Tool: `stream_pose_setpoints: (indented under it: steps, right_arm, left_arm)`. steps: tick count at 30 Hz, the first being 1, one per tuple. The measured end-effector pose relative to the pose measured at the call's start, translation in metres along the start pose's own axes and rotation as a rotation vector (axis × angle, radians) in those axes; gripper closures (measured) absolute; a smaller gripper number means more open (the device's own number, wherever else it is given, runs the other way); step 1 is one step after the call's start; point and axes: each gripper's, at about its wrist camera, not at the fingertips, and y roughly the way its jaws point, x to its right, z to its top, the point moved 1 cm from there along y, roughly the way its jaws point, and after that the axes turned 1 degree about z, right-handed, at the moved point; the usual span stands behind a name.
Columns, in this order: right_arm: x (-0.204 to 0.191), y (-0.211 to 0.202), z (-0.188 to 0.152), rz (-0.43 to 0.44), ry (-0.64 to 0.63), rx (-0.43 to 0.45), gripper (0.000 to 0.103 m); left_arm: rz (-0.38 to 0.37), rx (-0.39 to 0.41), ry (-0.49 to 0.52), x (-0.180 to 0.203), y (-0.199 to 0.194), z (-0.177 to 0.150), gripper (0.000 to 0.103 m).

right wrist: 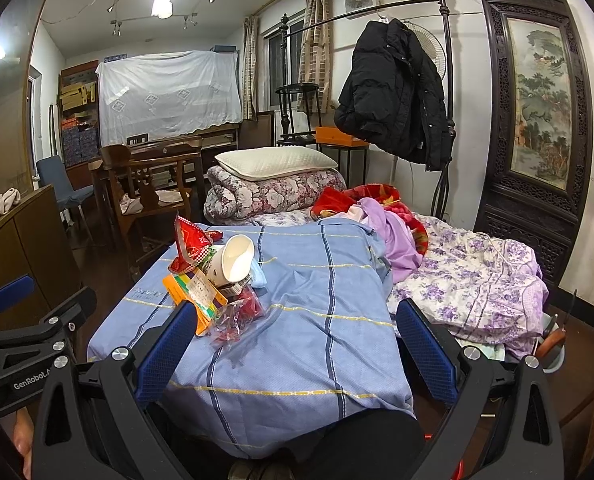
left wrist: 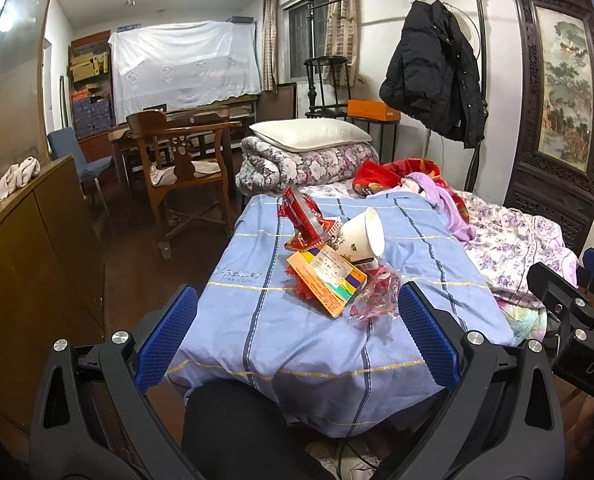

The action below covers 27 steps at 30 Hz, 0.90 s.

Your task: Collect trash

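A pile of trash lies on the blue checked bedspread: a tipped white paper cup, a red snack bag, an orange box and a crumpled clear wrapper. My left gripper is open and empty, just short of the pile. In the right wrist view the cup, red bag, orange box and wrapper lie to the left of my right gripper, which is open and empty over the bedspread.
A floral quilt, purple clothes and a rolled quilt with a pillow lie further along the bed. A wooden chair and a brown cabinet stand to the left. A black coat hangs on the bedpost.
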Motion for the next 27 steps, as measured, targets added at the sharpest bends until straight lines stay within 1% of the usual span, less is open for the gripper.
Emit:
stream_pose_setpoints:
  steps: [27]
  right_arm:
    - [0.0046, 0.0002, 0.0015, 0.009, 0.011, 0.0, 0.006]
  left_arm:
    - [0.001, -0.009, -0.005, -0.0002, 0.0058, -0.0029, 0.006]
